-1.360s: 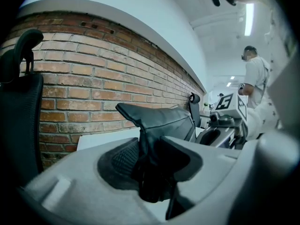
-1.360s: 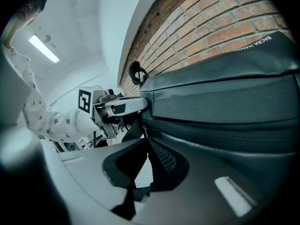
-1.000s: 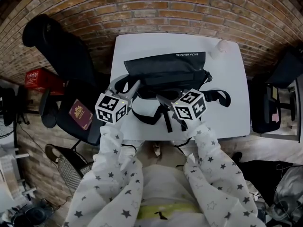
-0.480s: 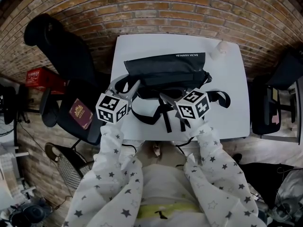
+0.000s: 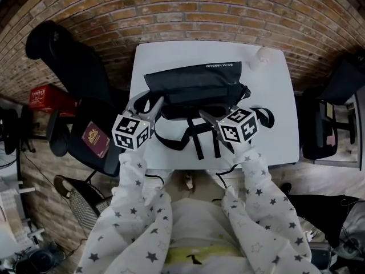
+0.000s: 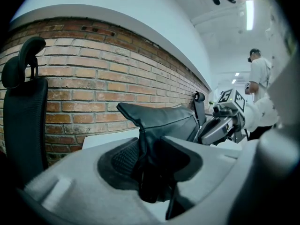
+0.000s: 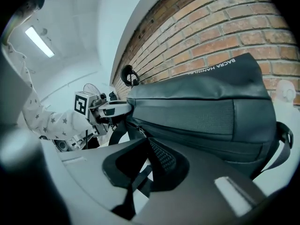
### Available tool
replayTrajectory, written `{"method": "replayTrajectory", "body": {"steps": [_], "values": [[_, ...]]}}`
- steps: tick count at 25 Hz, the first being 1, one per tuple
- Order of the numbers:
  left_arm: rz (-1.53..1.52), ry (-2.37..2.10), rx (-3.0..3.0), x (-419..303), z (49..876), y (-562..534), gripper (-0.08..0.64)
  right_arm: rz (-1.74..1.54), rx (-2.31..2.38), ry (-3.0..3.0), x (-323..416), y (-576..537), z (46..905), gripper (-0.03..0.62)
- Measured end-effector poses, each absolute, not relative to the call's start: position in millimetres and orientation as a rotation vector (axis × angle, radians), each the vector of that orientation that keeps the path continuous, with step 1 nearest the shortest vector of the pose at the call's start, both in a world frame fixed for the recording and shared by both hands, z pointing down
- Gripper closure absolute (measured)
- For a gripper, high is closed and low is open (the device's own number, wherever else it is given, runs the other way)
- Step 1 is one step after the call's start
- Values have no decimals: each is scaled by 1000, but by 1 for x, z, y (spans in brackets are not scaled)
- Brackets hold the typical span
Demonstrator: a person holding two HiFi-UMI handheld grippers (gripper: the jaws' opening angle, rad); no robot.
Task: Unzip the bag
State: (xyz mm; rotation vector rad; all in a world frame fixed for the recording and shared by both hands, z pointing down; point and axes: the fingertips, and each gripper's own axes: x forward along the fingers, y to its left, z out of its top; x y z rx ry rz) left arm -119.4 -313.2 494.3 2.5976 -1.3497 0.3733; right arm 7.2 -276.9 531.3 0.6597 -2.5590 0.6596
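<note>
The black bag (image 5: 194,84) lies across the far half of the white table (image 5: 274,136). The left gripper (image 5: 149,100) clamps the bag's left end. The right gripper (image 5: 204,114) is pinched narrow on the zipper pull (image 7: 142,134) at its near edge.

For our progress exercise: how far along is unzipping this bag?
Done: left claw clamps the bag at its end. In hand: right claw is shut, seemingly on the zip pull. Left: drawing it to the bag's far end; how much is open is unclear.

White table (image 5: 274,96), brick wall (image 5: 188,10), black office chair (image 5: 68,61)
</note>
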Motion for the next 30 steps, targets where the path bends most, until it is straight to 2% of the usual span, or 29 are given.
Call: {"method": "replayTrajectory", "body": {"steps": [30], "values": [[344,-1434,2550,-128,497,-315,417,641,798,-2514,57,-288,531,577]]}}
